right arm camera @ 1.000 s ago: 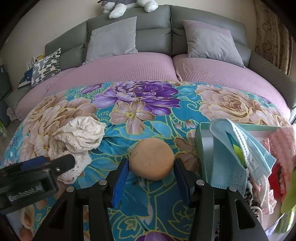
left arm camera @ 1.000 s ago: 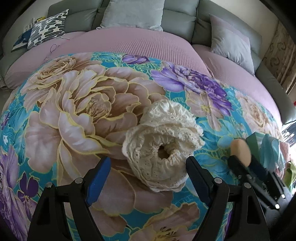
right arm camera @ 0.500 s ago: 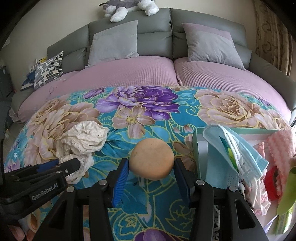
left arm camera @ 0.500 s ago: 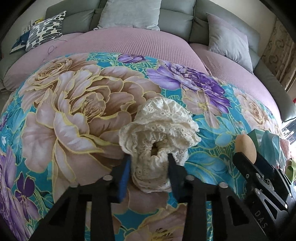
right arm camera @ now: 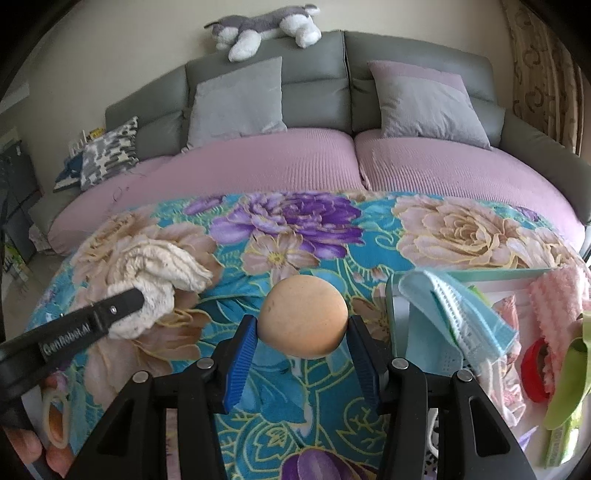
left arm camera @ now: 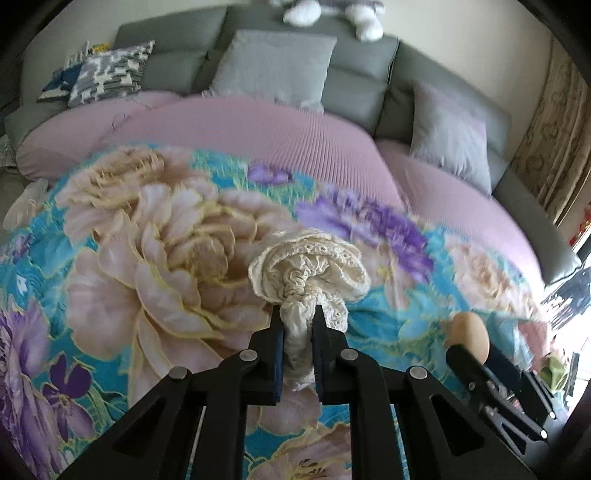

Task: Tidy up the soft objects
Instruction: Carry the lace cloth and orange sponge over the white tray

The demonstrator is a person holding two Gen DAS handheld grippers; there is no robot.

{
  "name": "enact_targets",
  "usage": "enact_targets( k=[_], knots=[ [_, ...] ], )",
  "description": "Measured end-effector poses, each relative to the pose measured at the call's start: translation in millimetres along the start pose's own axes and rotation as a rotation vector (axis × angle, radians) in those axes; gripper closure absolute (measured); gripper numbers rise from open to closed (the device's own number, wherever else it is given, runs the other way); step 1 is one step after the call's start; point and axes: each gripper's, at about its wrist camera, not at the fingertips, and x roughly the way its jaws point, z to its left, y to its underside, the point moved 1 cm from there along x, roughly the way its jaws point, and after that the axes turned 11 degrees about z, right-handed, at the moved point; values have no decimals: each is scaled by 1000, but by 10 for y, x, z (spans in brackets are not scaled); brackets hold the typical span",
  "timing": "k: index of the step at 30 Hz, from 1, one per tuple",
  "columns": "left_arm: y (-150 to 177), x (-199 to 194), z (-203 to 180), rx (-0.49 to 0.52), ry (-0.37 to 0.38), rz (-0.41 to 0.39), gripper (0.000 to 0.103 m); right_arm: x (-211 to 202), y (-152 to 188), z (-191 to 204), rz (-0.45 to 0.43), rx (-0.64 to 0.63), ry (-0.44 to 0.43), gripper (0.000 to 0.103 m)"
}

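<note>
A ruffled cream lace cloth (left arm camera: 308, 269) is pinched by its gathered neck in the left gripper (left arm camera: 298, 334), above the floral blanket (left arm camera: 129, 258). A smooth, round peach sponge (right arm camera: 303, 317) is clamped in the right gripper (right arm camera: 302, 334), left of a container (right arm camera: 480, 275) partly hidden by a pleated blue mask (right arm camera: 458, 306).

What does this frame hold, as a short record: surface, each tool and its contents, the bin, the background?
surface: floral blanket spread over a pink-covered sofa seat
left tool: shut on the cream lace cloth, which bunches above its fingers
right tool: shut on the peach round sponge
bin: pale green box at right, blue face mask draped over its rim, pink knitted cloth inside
background: grey cushion, plush toy on the sofa back
</note>
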Motion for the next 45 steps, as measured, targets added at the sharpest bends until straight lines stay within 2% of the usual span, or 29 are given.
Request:
enact_targets(
  k=[8,13,18,29,37,45],
  knots=[
    [-46,-507,-195,55,50,-156,90,-520,-17,-79,-110,11,-15,50],
    [-17,-702,-516,145,103,-210,90,-834,-4,-328,-163,42,31,50],
    [62,-784,-863,229,166,-229,90,-1001,47,-723,-173,124,86,50],
    [389,-734,-1727,427,263,-184,90,-1357,262,-1522,-176,246,215,50],
    [661,-479,-2230,550,277,-87,90,-1471,411,-1883,-163,309,222,50],
    [834,-238,-2395,610,232,6,89,-1310,440,-1906,-114,299,183,49]
  ],
)
